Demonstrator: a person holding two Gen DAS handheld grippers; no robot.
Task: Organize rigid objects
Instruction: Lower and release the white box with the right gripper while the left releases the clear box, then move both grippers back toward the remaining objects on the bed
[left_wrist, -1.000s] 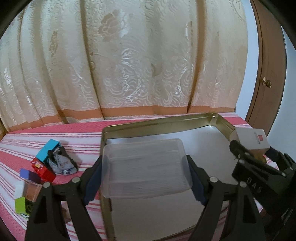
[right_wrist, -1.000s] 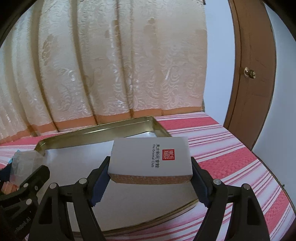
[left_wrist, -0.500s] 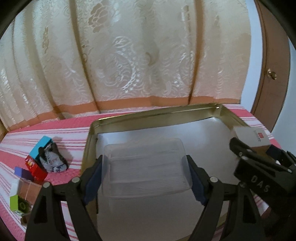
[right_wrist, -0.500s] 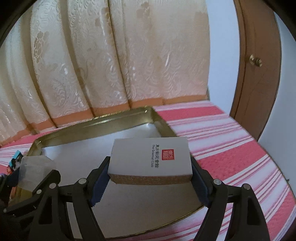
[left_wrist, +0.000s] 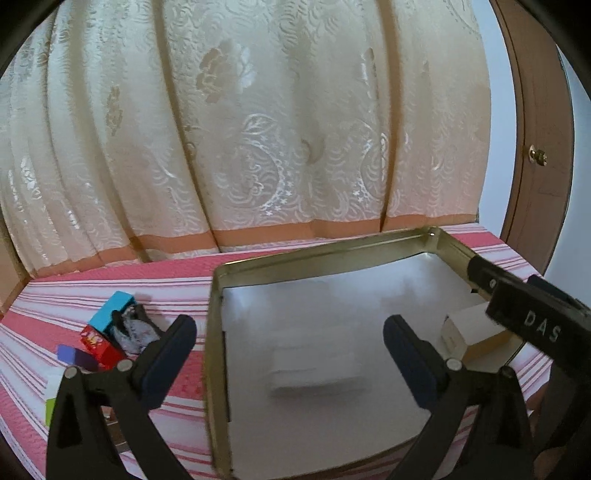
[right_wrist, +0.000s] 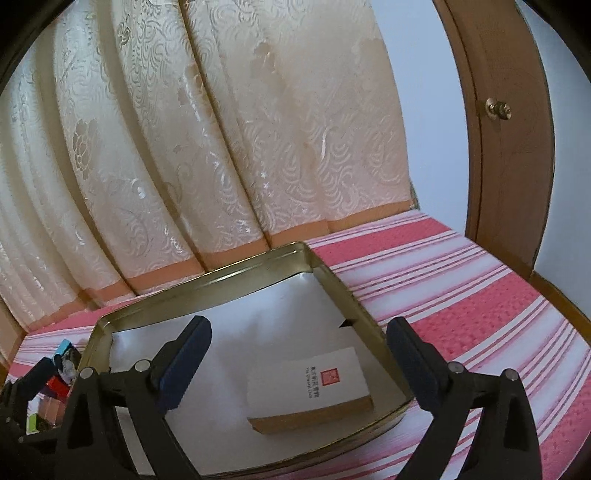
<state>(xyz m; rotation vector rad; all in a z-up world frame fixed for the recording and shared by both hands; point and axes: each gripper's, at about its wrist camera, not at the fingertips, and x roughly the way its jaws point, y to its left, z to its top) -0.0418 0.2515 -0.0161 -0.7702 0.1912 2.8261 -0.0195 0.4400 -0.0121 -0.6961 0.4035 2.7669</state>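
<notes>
While both sets of jaws were opening with nothing pressed between them, the left gripper (left_wrist: 288, 354) hung over a clear lid (left_wrist: 316, 373) lying flat mid-tray (left_wrist: 218, 332), long axis across the frame; the right gripper (right_wrist: 297, 360) stood above a white box (right_wrist: 308, 387) at lower centre, long axis tilted up-right.

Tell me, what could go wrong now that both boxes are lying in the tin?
1. The white box lies close to the tin's near rim, so a bump from the right tool, whose jaws are opening above it, might knock it askew.
2. The clear box is hard to see against the tin's pale floor, so the left tool, also opening, could clip it.
3. The small boxes outside could easily be forgotten.
</notes>
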